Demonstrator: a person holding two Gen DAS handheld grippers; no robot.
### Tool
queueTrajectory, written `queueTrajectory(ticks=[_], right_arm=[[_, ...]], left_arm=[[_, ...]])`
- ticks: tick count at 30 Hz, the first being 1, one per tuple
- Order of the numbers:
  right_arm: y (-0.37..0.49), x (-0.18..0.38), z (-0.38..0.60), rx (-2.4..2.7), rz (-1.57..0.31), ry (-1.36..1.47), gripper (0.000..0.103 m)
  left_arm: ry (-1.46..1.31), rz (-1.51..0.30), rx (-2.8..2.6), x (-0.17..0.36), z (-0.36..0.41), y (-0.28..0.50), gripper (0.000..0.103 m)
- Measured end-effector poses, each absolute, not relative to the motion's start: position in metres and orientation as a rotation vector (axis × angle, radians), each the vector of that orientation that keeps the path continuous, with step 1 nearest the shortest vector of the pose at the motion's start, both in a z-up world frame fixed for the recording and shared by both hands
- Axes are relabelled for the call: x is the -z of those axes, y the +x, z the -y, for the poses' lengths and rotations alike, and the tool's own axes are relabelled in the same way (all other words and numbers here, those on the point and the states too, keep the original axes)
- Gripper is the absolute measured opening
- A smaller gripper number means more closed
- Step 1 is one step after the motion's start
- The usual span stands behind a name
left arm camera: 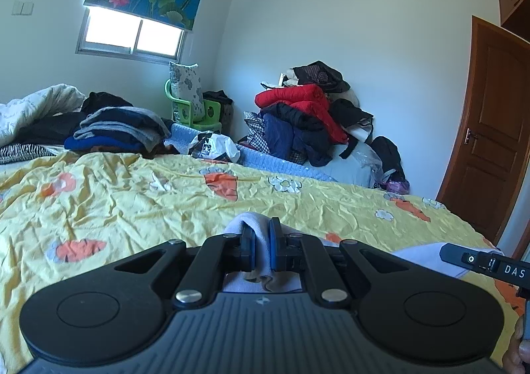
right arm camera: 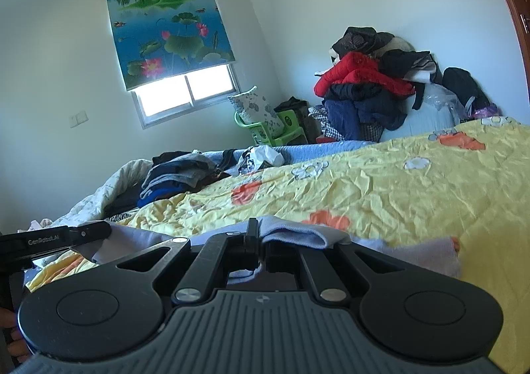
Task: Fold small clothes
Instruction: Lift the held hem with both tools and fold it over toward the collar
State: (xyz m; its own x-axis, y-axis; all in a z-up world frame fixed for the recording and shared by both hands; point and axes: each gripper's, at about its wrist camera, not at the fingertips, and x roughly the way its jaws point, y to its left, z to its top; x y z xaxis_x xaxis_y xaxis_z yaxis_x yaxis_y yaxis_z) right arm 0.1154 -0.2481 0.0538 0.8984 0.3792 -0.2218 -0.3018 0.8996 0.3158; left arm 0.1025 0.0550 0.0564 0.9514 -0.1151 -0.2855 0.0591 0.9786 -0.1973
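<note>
A small pale lavender garment [left arm camera: 261,241] lies on the yellow flowered bed sheet [left arm camera: 132,205]. My left gripper [left arm camera: 261,231] is shut on a bunched edge of it, the cloth pinched between the blue pads. My right gripper [right arm camera: 261,238] is shut on another edge of the same garment [right arm camera: 298,235], which drapes over its right finger and spreads to the right [right arm camera: 430,251]. Each gripper's body shows at the edge of the other's view, close by. Both hold the cloth just above the sheet.
A stack of folded dark clothes [left arm camera: 122,132] and a crumpled plastic bag [left arm camera: 215,145] sit at the bed's far side. A heap of jackets [left arm camera: 308,112] is piled against the wall. A green plastic chair [left arm camera: 195,112] stands under the window. A wooden door [left arm camera: 490,142] is on the right.
</note>
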Motion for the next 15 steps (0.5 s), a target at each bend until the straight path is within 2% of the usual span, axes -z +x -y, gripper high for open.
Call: queueTrajectory(ticks=[8, 15], right_arm=[[0.159, -0.050, 0.247, -0.348, -0.307, 0.296, 0.005], [0.205, -0.029, 0.243, -0.333, -0.381, 0.310, 0.005]], left_arm=[[-0.170, -0.327, 0.064, -0.052, -0.052, 0.144, 0.008], [-0.191, -0.438, 0.041, -0.027, -0.055, 0.193, 0.008]])
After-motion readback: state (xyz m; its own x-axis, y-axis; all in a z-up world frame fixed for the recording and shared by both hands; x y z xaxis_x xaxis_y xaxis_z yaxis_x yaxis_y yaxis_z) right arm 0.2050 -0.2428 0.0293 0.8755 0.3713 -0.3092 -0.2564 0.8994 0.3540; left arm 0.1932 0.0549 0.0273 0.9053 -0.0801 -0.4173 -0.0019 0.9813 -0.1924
